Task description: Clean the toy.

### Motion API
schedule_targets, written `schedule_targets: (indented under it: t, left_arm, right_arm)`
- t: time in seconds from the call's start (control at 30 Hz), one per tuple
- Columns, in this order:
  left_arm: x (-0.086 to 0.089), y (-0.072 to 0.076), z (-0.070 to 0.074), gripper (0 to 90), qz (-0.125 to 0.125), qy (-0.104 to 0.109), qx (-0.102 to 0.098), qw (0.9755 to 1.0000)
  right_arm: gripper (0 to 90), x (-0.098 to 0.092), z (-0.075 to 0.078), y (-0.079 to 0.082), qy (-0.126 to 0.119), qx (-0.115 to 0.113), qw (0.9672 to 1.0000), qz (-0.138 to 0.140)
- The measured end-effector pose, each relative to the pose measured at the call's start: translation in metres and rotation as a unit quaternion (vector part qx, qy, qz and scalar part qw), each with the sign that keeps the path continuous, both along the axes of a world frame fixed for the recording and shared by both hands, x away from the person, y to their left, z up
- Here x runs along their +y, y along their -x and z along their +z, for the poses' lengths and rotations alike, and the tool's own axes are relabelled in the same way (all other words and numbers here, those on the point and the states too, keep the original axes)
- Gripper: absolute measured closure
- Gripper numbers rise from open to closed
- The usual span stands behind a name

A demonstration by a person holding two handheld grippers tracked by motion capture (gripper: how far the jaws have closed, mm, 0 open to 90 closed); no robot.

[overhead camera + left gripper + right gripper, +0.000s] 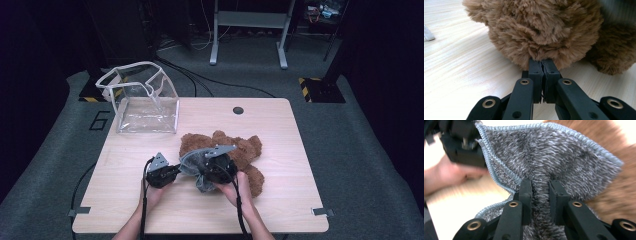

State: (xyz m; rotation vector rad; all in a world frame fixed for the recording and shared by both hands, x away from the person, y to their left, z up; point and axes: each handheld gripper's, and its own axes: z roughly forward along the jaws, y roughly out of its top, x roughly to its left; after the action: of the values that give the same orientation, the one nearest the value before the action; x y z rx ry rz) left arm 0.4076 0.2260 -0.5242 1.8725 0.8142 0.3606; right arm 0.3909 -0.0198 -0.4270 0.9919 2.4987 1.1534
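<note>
The right gripper (540, 192) was clenched on a fold of grey fleece cloth (554, 157), held over the brown teddy bear (235, 150) lying mid-bench. The left gripper (542, 65) was pinched closed on the bear's fur. A clear plastic bag (142, 100) stood well apart at the bench's (280, 210) far left corner.

The brown plush teddy bear (240, 152) is lying flat on the light wooden counter (280, 210), near its middle, with its long shaggy fur showing. The grey fleecy cloth (554, 152), edged with pale blue stitching, is hanging bunched and folded directly over the bear's near side, partly covering it.
</note>
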Motion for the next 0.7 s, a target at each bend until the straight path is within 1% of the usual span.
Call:
schedule_targets:
  t: [0.07, 0.13, 0.2, 0.33, 0.4, 0.43, 0.47, 0.5, 0.53, 0.6, 0.63, 0.67, 0.7]
  left_arm:
    - [0.0, 0.0, 0.0, 87.2, 0.0, 0.0, 0.0, 1.0]
    - [0.0, 0.0, 0.0, 87.3, 0.0, 0.0, 0.0, 1.0]
    - [0.0, 0.0, 0.0, 87.2, -0.001, -0.003, -0.001, 1.0]
    - [0.0, 0.0, 0.0, 87.3, -0.001, -0.004, -0.002, 1.0]
    - [-0.001, 0.0, -0.001, 87.3, 0.004, -0.001, -0.005, 1.0]
    - [0.0, 0.0, 0.0, 87.3, 0.0, -0.001, 0.0, 1.0]
    - [0.0, 0.0, 0.0, 87.3, 0.0, -0.001, 0.0, 1.0]
    - [0.0, 0.0, 0.0, 87.3, 0.001, -0.001, -0.001, 1.0]
    - [0.0, 0.0, 0.0, 87.3, 0.001, -0.001, 0.0, 1.0]
    - [0.0, 0.0, 0.0, 87.3, 0.001, 0.002, 0.001, 1.0]
    - [0.0, 0.0, 0.0, 87.3, 0.0, 0.0, 0.0, 1.0]
    - [0.0, 0.0, 0.0, 87.3, 0.001, 0.002, 0.001, 1.0]
    - [0.0, 0.0, 0.0, 87.3, 0.0, 0.001, 0.001, 1.0]
  right_arm:
    - [74.7, -0.005, 0.012, -0.002, -0.009, -0.012, 0.9998, -0.014]
    - [74.7, -0.01, 0.023, -0.006, -0.014, -0.025, 0.9992, -0.026]
    - [74.7, -0.014, 0.032, -0.011, -0.019, -0.033, 0.9985, -0.04]
    - [74.7, -0.016, 0.045, -0.025, -0.023, -0.049, 0.9969, -0.056]
    - [74.7, -0.013, 0.047, -0.032, -0.022, -0.05, 0.9966, -0.061]
    - [74.7, -0.011, 0.048, -0.036, -0.018, -0.051, 0.9963, -0.067]
    - [74.6, -0.008, 0.048, -0.042, -0.017, -0.05, 0.9964, -0.067]
    - [74.6, -0.006, 0.047, -0.046, -0.011, -0.053, 0.9963, -0.067]
    - [74.7, -0.002, 0.046, -0.049, -0.006, -0.048, 0.9963, -0.071]
    - [74.7, 0.003, 0.042, -0.055, -0.001, -0.041, 0.9968, -0.068]
    - [74.6, 0.007, 0.04, -0.058, 0.005, -0.039, 0.9971, -0.066]
    - [74.7, 0.008, 0.038, -0.059, 0.007, -0.036, 0.9973, -0.063]
    - [74.7, 0.01, 0.036, -0.059, 0.004, -0.029, 0.9974, -0.066]
